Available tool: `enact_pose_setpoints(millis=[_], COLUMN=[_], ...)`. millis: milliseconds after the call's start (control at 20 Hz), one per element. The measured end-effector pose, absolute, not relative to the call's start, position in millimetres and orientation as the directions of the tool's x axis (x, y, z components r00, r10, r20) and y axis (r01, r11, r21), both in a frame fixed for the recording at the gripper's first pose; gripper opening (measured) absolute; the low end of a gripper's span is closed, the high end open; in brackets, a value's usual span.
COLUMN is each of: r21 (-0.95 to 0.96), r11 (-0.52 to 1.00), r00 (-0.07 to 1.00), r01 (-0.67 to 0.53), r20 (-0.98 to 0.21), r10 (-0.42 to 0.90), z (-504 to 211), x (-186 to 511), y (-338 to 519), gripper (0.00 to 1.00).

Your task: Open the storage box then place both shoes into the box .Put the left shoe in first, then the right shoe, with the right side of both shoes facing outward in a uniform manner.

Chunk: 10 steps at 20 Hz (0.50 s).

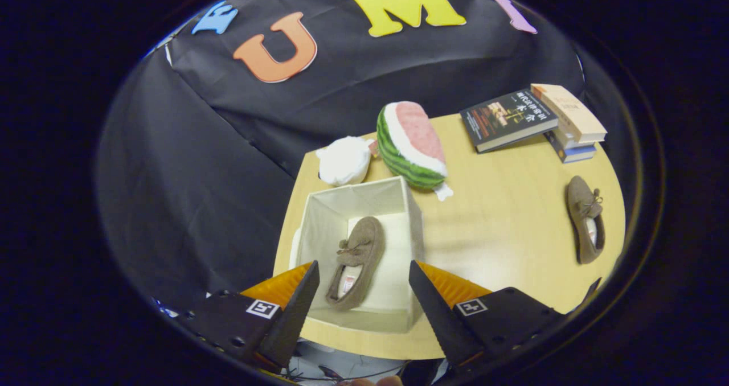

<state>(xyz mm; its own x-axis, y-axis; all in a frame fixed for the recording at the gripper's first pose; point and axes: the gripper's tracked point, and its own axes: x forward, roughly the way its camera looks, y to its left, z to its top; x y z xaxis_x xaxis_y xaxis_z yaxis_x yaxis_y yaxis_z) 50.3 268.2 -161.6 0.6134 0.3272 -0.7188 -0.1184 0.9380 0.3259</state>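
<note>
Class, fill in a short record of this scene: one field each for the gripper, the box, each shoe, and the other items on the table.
gripper: open, fingers apart above the box, holding nothing
storage box: open, on the table
shoe in box: lying on the box floor
second shoe: on the table, off to the right of the box
other items: watermelon plush, white plush, stack of books beyond the box

The open, empty claw hangs above the box; bare table separates it from the second shoe.

Bright, sharp table (edges bowed by fisheye), soft shadows.
</note>
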Motion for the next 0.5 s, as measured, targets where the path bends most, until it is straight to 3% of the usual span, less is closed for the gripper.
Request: enact_pose_setpoints(millis=[500], r21=[0.192], r11=[0.981], r00=[0.724], r01=[-0.019], r20=[-0.674], r10=[0.146], z=[-133], x=[46], y=[18], gripper=[0.96])
